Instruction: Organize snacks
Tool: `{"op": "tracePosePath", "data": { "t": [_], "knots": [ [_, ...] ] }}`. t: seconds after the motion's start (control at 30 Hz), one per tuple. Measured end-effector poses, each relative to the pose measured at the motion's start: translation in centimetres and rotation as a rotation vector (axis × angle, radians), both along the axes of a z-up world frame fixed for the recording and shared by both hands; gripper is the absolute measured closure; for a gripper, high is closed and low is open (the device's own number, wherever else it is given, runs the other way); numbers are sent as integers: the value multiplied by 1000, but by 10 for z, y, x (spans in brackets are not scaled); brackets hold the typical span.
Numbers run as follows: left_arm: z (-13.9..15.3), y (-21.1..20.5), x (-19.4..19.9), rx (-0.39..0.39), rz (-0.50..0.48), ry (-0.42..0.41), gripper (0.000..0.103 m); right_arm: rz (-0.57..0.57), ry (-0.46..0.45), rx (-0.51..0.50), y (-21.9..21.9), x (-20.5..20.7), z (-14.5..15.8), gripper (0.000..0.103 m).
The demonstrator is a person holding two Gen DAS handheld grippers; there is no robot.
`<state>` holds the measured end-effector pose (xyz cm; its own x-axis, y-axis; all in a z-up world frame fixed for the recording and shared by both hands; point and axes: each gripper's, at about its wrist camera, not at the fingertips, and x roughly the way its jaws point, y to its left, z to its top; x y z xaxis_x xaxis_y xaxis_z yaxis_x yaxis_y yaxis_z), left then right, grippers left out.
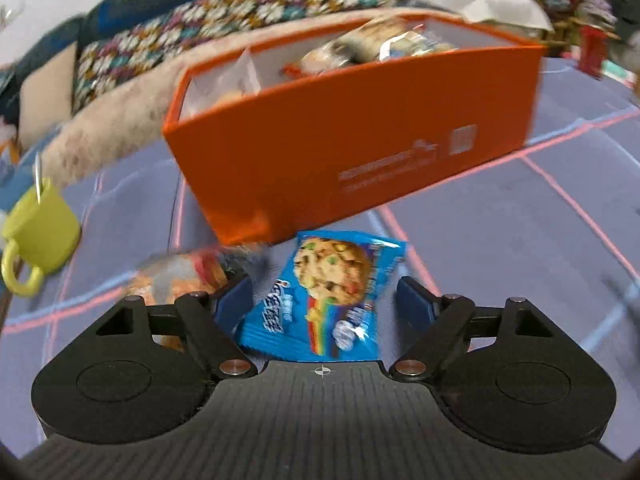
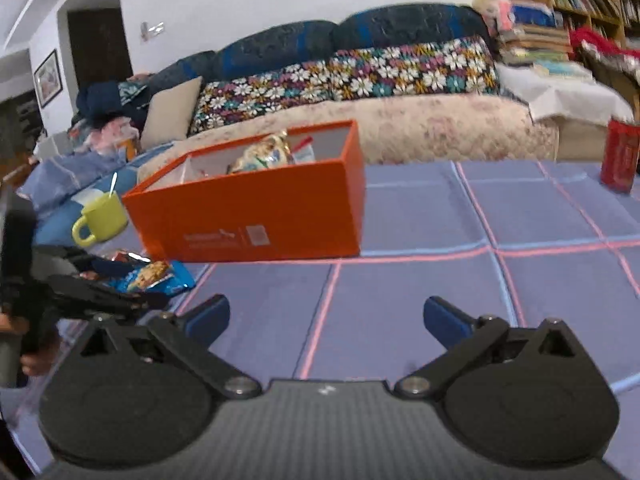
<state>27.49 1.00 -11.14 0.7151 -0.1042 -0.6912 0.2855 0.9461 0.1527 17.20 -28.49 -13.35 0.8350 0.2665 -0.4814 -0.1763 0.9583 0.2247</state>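
Observation:
An orange box [image 1: 352,148] holding several snack packets stands on the purple checked cloth; it also shows in the right wrist view [image 2: 256,216]. A blue cookie packet [image 1: 324,296] lies between the open fingers of my left gripper [image 1: 324,300], just in front of the box; neither finger clearly presses on it. An orange-toned snack packet [image 1: 180,280] lies to its left. In the right wrist view the left gripper [image 2: 100,292] sits over the blue packet [image 2: 156,276]. My right gripper [image 2: 326,316] is open and empty above the cloth.
A yellow-green mug [image 1: 38,236] with a spoon stands left of the box, also in the right wrist view [image 2: 102,216]. A red can [image 2: 620,156] stands at the far right. A sofa [image 2: 360,80] with a floral cover runs behind.

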Motion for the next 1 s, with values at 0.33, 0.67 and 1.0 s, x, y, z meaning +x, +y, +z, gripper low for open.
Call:
{"op": "tracePosePath", "data": {
  "t": [0.33, 0.67, 1.0],
  "knots": [
    [5, -34, -6, -164, -73, 103, 80, -35, 24, 31, -12, 2, -1, 0],
    [6, -114, -59, -212, -226, 145, 42, -138, 46, 103, -36, 9, -4, 0],
    [63, 5, -64, -104, 38, -125, 16, -30, 122, 163, -22, 4, -12, 0]
  ]
}}
